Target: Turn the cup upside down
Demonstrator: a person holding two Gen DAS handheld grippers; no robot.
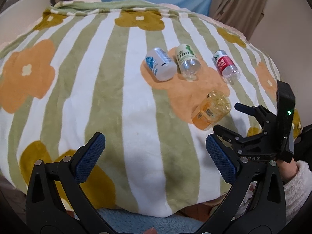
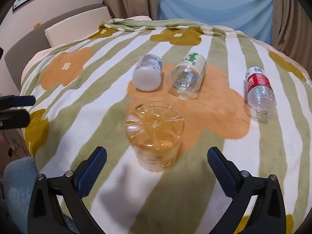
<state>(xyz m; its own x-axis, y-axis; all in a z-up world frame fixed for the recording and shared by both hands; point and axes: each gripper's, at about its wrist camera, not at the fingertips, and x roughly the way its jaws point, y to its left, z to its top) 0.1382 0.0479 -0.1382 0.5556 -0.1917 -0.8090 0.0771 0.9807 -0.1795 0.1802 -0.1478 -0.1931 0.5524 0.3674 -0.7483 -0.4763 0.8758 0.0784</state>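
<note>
Cup [image 2: 155,134], amber and clear, stands base-up on the striped blanket [image 2: 273,156], directly ahead of your right gripper [image 2: 157,170] and between the lines of its jaws, which are spread wide and grip nothing. Its long axis looks near vertical, leaning slightly toward the camera; the ribbed bottom faces you. In the left wrist view the same cup [image 1: 211,110] sits off to the right of your left gripper [image 1: 155,156], whose jaws are likewise wide apart and empty, so the right hand is clearly the nearer. Three more cut bottles, white [image 2: 147,75], green-labelled [image 2: 188,78] and red-labelled [image 2: 260,92], lie on their sides beyond the cup, apart from it. Judged from this, the amber cup already appears inverted.
</note>
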